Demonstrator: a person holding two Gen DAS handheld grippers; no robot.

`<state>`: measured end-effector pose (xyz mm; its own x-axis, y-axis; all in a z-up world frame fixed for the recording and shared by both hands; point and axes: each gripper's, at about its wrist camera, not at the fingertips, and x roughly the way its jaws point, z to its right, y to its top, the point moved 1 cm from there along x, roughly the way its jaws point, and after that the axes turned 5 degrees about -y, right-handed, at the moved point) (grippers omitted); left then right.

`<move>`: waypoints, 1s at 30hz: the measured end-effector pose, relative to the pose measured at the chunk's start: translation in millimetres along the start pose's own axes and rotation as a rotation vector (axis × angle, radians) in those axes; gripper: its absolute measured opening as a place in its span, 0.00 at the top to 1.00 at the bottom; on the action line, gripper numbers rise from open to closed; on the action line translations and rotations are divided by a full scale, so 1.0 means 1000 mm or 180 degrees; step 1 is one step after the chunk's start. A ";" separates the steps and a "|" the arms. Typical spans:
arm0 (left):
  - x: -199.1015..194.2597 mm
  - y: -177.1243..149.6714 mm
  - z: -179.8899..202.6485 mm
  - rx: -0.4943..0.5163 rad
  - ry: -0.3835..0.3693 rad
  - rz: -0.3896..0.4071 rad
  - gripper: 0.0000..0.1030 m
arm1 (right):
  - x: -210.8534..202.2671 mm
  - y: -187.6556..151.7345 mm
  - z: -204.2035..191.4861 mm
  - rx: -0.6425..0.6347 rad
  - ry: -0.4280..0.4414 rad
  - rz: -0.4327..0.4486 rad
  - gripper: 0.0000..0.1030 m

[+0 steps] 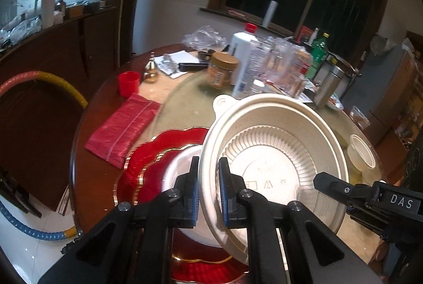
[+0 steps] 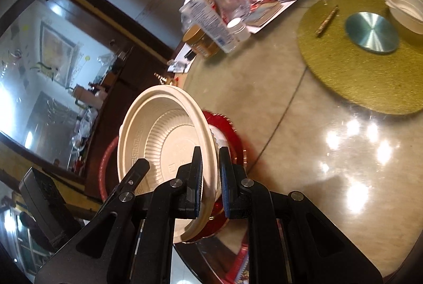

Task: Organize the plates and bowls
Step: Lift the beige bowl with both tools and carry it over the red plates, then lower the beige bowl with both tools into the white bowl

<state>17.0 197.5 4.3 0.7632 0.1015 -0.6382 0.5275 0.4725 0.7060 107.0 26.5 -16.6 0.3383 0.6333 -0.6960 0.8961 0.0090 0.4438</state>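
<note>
Both tongs, left gripper and right gripper, clench cream bowl rim | red plate with white bowl beneath tongs | small bowl beyond tongs unsorted

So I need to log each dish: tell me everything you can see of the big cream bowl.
The cream bowl is round, wide and shallow, plastic-looking, with a ribbed inner wall, a key-pattern band under a broad rim, a small rim tab and moulded marks on its base. It looks empty. It is tilted steeply above a red plate, its rim pinched on opposite sides by the left gripper and right gripper.
</note>
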 end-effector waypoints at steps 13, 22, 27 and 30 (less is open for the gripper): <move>0.003 -0.005 -0.030 -0.0086 0.0182 -0.0048 0.89 | 0.035 -0.006 -0.019 -0.0125 -0.0013 -0.0215 0.88; 0.007 -0.006 -0.036 -0.0105 0.0241 -0.0077 0.88 | 0.046 -0.008 -0.024 -0.0168 -0.0048 -0.0281 0.88; 0.008 -0.007 -0.036 -0.0103 0.0249 -0.0085 0.88 | 0.049 -0.008 -0.025 -0.0170 -0.0061 -0.0299 0.88; 0.008 -0.007 -0.036 -0.0098 0.0260 -0.0085 0.88 | 0.049 -0.009 -0.025 -0.0178 -0.0067 -0.0303 0.88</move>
<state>6.0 226.6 -16.9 0.7153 0.1590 -0.6805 0.5346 0.5025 0.6794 108.6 77.1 -40.2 0.2588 0.6111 -0.7481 0.9073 0.1120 0.4054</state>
